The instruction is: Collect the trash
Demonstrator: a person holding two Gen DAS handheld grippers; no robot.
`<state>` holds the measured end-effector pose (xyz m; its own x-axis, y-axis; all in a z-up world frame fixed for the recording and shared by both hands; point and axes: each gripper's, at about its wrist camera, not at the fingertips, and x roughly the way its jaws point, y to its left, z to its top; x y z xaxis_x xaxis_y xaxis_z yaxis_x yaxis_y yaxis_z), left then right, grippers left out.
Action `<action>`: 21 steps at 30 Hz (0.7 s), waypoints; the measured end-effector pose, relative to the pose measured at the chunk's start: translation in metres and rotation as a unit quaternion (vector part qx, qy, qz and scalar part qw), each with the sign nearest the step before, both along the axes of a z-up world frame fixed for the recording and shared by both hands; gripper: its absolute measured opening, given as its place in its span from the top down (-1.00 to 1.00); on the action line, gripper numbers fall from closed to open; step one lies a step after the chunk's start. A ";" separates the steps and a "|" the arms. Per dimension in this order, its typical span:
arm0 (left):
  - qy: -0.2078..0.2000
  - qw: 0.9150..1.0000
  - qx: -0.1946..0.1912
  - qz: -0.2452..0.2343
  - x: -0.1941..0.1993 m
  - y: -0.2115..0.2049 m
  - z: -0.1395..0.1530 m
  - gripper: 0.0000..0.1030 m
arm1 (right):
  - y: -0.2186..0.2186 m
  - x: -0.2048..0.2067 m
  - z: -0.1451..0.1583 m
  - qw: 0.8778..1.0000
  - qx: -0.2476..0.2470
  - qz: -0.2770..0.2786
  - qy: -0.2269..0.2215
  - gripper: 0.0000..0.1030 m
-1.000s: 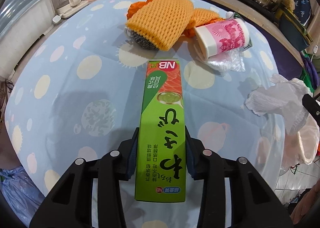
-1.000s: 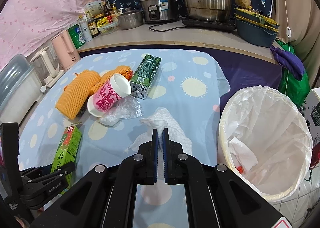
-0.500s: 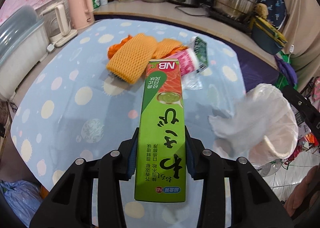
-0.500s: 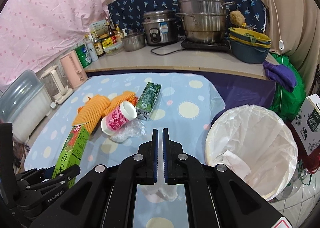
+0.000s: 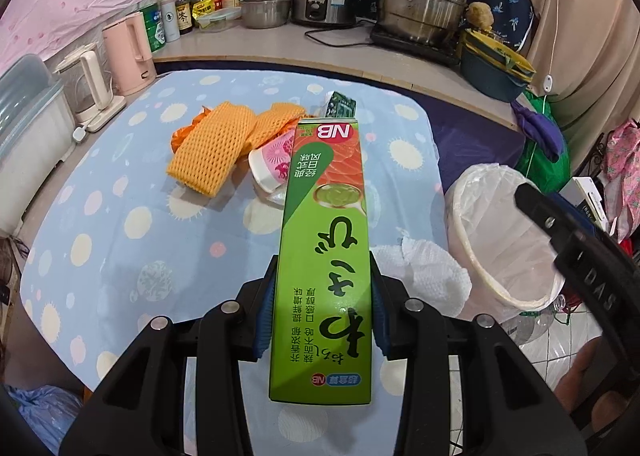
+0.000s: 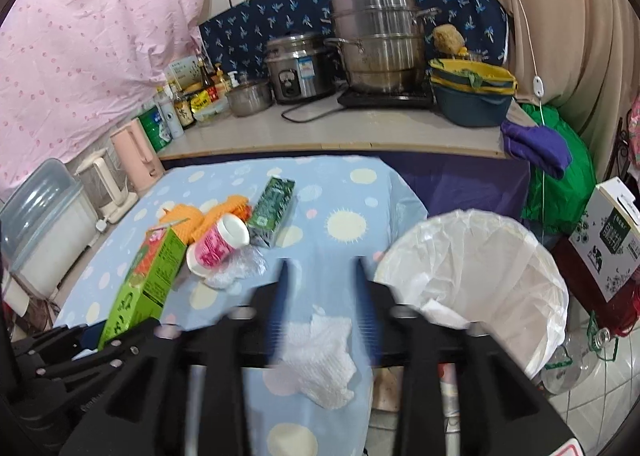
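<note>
My left gripper (image 5: 323, 298) is shut on a long green wasabi box (image 5: 324, 256) and holds it above the table; the box also shows in the right wrist view (image 6: 144, 284). My right gripper (image 6: 320, 284) is open and blurred, above a crumpled white paper towel (image 6: 320, 352) at the table's near edge. The towel also shows in the left wrist view (image 5: 424, 276). A bin lined with a white bag (image 6: 476, 276) stands right of the table, with paper inside. On the table lie orange foam nets (image 5: 212, 152), a pink cup (image 6: 216, 246), clear plastic wrap (image 6: 240, 268) and a green carton (image 6: 272, 212).
The table has a blue spotted cloth (image 5: 120, 224). Kettles (image 5: 128, 52) and a plastic container (image 5: 24, 124) stand at its left. A counter behind holds pots (image 6: 376, 40), a rice cooker (image 6: 298, 68), bottles and stacked bowls (image 6: 472, 96). A box (image 6: 608, 232) and green bag stand right.
My left gripper has lifted the green box off the table and raised it. My right gripper has opened and pulled back and up; the paper towel now lies loose below it.
</note>
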<state>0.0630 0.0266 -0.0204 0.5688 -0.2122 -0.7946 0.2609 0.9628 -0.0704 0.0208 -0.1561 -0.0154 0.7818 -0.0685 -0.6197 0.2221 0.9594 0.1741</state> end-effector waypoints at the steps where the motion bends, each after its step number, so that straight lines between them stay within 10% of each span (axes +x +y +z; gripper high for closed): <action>1: 0.002 1.000 0.003 0.001 0.000 0.000 -0.003 0.27 | 0.000 0.001 -0.008 1.000 0.001 0.000 0.008 -0.10; 12: 0.025 0.999 0.024 0.011 0.001 0.008 -0.031 0.27 | 0.017 0.020 -0.102 0.994 0.022 0.029 0.107 -0.06; 18: 0.028 0.999 0.025 0.010 0.001 0.007 -0.034 0.27 | 0.018 0.023 -0.112 0.991 0.022 0.035 0.126 0.80; 21: 0.025 0.999 0.025 0.008 -0.001 0.005 -0.033 0.27 | 0.016 0.019 -0.099 0.993 0.022 0.034 0.111 0.86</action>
<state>0.0625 0.0320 -0.0533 0.5306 -0.1631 -0.8318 0.2420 0.9696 -0.0357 0.0396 -0.1405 -0.1146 0.6278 0.0103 -0.7783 0.1949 0.9660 0.1699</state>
